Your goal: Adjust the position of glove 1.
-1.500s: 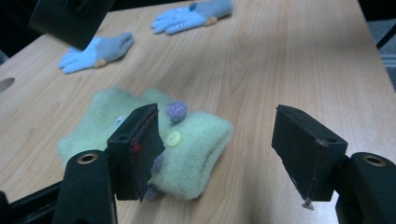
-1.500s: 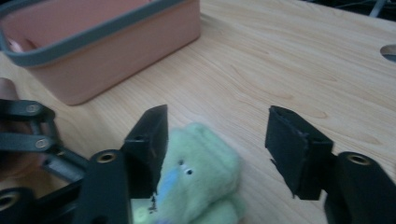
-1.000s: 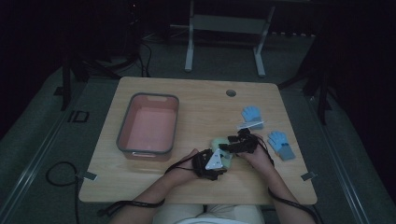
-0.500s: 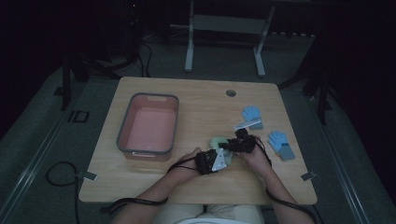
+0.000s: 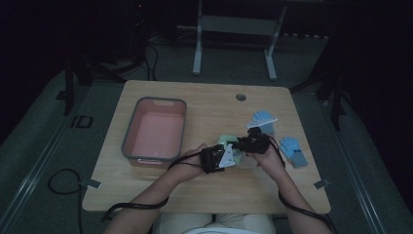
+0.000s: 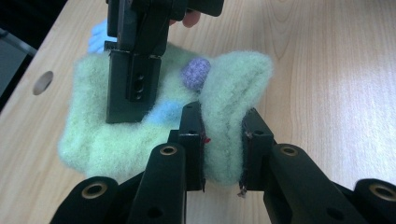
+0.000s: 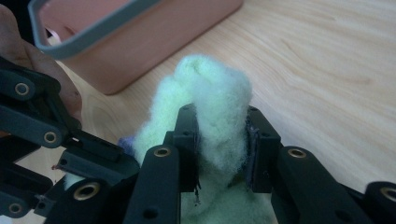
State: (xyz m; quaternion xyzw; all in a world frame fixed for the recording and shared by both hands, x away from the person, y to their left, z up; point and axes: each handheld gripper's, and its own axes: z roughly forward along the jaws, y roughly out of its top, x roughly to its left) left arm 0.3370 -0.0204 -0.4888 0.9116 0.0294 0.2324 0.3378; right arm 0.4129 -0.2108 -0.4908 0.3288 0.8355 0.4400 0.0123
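— What is the left gripper (image 6: pixel 223 140) doing?
— It is squeezing a fold of the fuzzy green glove (image 6: pixel 154 116), which is lying on the table (image 5: pixel 204 102) beside the pink bin (image 5: pixel 155 129).
— And the right gripper (image 7: pixel 219 149)?
— It is pinching the same glove, maybe its cuff; the high view is too dark.

Dim room, grey floor (image 5: pixel 44 146), wooden table (image 5: pixel 204 105), metal stand (image 5: pixel 234 29) behind.
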